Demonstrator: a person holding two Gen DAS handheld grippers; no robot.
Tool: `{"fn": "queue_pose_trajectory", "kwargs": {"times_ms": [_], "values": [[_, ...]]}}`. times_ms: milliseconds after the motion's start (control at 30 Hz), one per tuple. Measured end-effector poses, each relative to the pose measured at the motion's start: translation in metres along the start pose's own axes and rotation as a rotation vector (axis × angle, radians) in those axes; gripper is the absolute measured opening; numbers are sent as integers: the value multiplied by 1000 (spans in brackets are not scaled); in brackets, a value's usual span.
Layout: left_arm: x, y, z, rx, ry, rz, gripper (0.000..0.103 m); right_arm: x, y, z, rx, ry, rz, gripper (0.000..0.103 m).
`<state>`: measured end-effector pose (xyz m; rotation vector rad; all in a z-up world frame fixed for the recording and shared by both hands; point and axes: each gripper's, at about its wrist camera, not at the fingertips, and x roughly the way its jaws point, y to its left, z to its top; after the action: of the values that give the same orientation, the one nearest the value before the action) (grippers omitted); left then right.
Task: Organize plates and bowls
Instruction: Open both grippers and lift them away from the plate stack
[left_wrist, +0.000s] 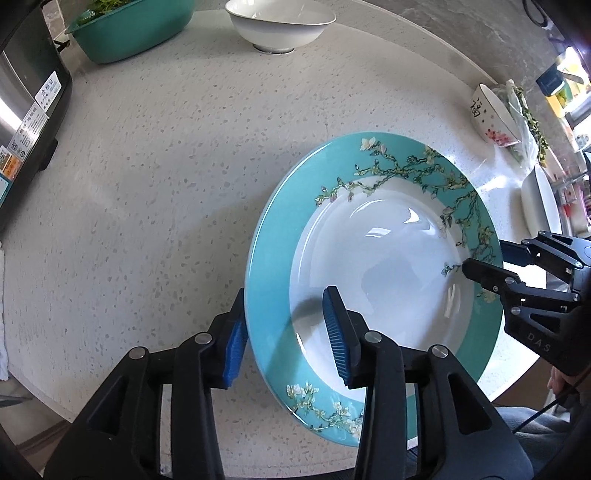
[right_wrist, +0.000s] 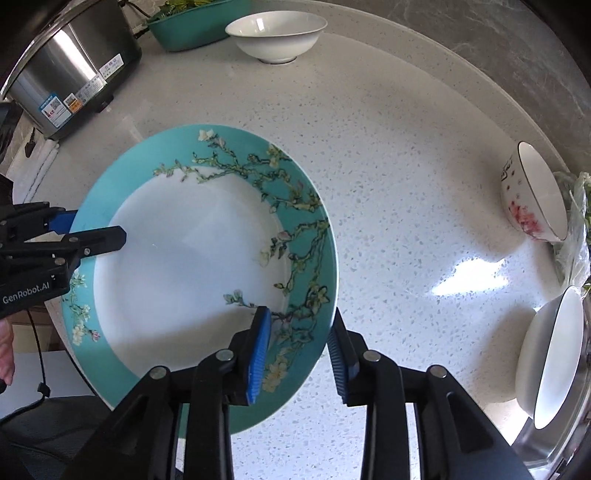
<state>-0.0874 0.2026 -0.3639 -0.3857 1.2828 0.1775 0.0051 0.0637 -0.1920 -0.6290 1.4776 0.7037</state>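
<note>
**Plate straddled at both rims by two sets of jaws**

Plate (left_wrist: 373, 280), teal-rimmed with blossom branches, lies flat on the speckled surface (left_wrist: 147, 184). The left gripper (left_wrist: 286, 332) has its jaws part-open astride the rim at 9 o'clock, one pad outside, one over the white well. The right gripper (right_wrist: 301, 352) straddles the rim at 3 o'clock likewise, not clamped. A white bowl (left_wrist: 279, 24) sits at 12 o'clock, a flowered bowl (right_wrist: 535, 201) at 2 o'clock.

Both wrist cameras look steeply down, close over the teal plate (left_wrist: 273, 258) (right_wrist: 110, 184), from its 9 and 3 o'clock rims.
</note>
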Motion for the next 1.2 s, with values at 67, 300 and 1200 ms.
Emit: {"fn": "queue_pose_trajectory", "kwargs": {"times_ms": [67, 300, 1200], "values": [[0, 1, 2, 3, -3, -2, 37, 1, 0, 3, 10, -4, 0, 34], [0, 5, 3, 6, -7, -12, 39, 1, 0, -1, 46, -12, 15, 37], [-81, -88, 35, 180, -273, -186, 103, -63, -121, -99, 510, -211, 300, 101]]}}
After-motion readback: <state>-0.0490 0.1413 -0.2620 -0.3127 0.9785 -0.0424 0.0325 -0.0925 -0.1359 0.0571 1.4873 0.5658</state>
